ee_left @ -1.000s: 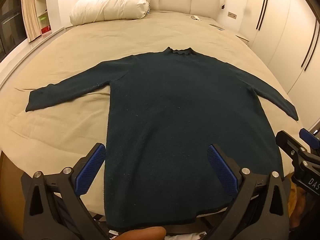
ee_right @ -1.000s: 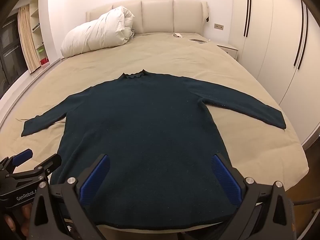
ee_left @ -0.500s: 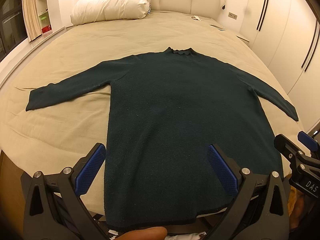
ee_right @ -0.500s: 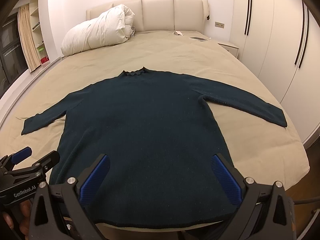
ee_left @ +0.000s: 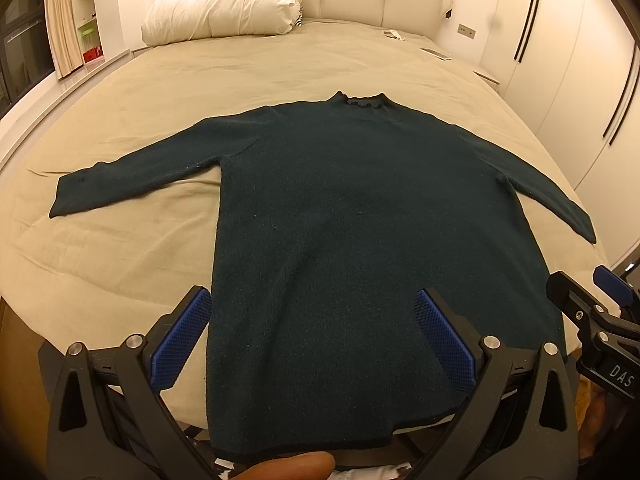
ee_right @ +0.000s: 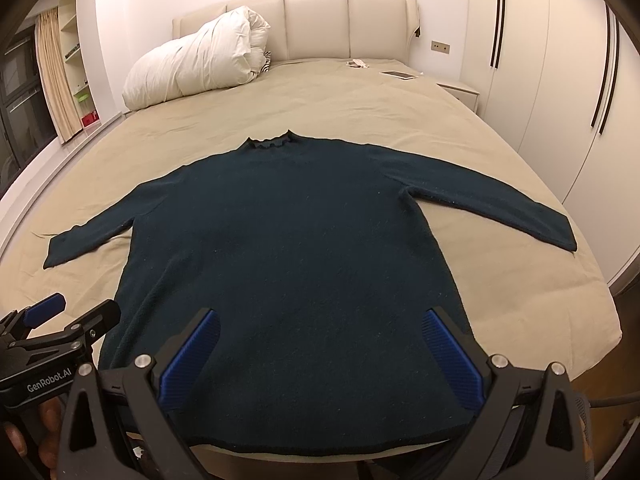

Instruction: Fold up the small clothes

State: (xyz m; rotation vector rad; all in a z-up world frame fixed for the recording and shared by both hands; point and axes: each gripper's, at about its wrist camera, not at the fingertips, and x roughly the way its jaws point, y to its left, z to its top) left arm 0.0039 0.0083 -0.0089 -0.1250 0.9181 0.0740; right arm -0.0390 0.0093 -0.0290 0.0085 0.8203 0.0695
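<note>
Nearest, at six o'clock in each wrist view, the left gripper [ee_left: 312,340] and right gripper [ee_right: 320,354] hang above the hem with jaws spread wide, holding nothing. Beyond them the dark green sweater [ee_left: 360,248] lies flat on the beige bed [ee_left: 120,264], hem at the near edge, sleeves reaching out toward nine and three o'clock, collar at twelve. Farther off, a white duvet [ee_right: 192,68] sits at eleven o'clock; judging by this, no fold is made yet and all folding remains.
</note>
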